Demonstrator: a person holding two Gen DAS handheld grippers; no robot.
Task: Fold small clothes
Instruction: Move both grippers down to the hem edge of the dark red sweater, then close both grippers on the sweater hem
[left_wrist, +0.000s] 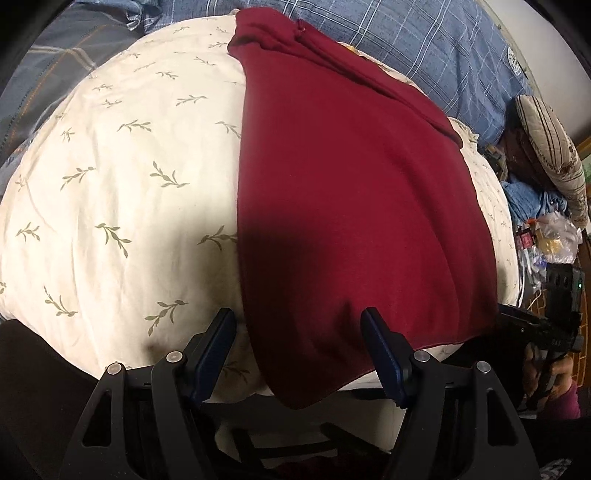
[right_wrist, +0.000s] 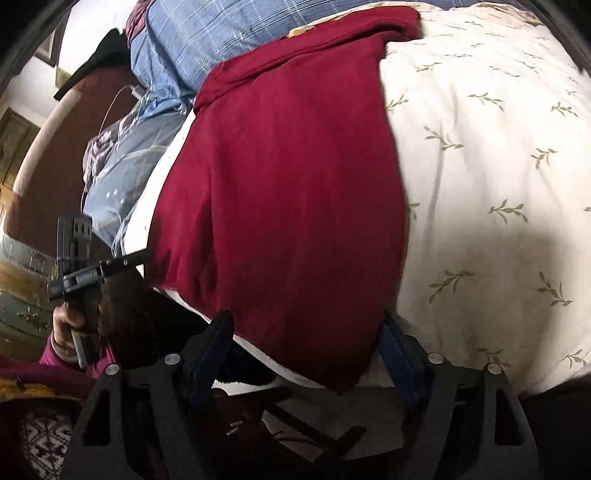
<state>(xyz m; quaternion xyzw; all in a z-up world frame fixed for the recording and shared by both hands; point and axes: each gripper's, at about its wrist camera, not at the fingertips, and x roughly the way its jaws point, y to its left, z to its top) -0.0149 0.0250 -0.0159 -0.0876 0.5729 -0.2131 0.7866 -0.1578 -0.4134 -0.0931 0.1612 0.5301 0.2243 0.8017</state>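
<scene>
Soft maroon garment lies folded long on the leaf-print bed sheet — left hand-held gripper and right hand-held gripper both gape wide, straddling its near hem, gripping nothing.

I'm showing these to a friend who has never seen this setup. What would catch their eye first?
The dark red garment stands out first, spread flat on a cream sheet with green leaf sprigs, its near edge hanging over the bed's edge. Next come the open black fingers of the left gripper and the right gripper, both at that near edge. Behind lies a blue checked blanket.
</scene>
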